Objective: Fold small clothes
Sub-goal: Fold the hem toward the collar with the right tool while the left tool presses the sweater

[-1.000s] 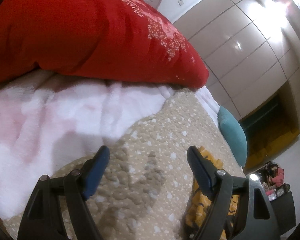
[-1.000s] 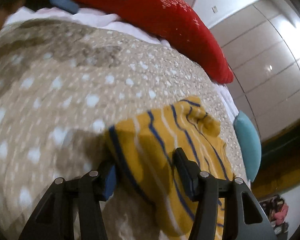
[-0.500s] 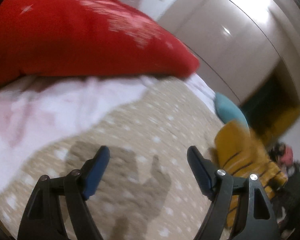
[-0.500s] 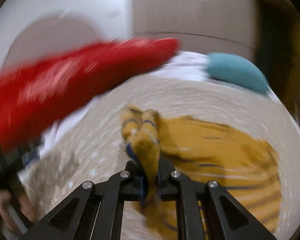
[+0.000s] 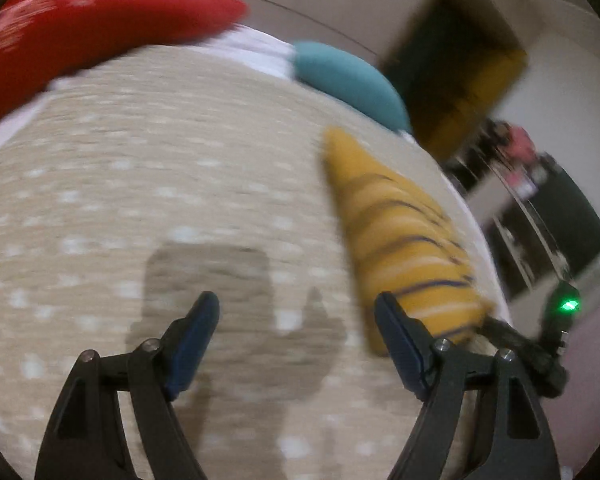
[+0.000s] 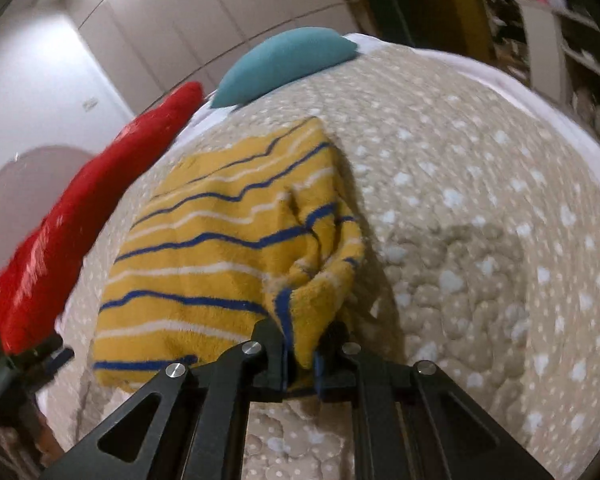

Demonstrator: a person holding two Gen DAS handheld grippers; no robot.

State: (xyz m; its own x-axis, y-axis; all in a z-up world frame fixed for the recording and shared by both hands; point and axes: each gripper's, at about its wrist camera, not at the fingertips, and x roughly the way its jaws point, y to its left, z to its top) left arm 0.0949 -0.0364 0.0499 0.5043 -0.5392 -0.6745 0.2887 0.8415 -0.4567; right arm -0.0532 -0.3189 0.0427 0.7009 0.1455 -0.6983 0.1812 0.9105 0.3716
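Two tools over bed with beige dotted cover. Right tool clamped tight on bunched corner of yellow striped garment, rest of cloth lying on cover. Left tool wide apart, nothing between pads, garment just beside it. Red quilt, teal pillow at bed's far edge.

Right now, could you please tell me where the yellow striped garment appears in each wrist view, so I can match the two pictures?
Left wrist view: the yellow striped garment sits right of centre, a blurred wedge running down behind the right-hand finger.
Right wrist view: it lies left of centre, its near corner pinched by the right gripper.
Shared landmark: the teal cushion, beyond the garment at the bed's edge.
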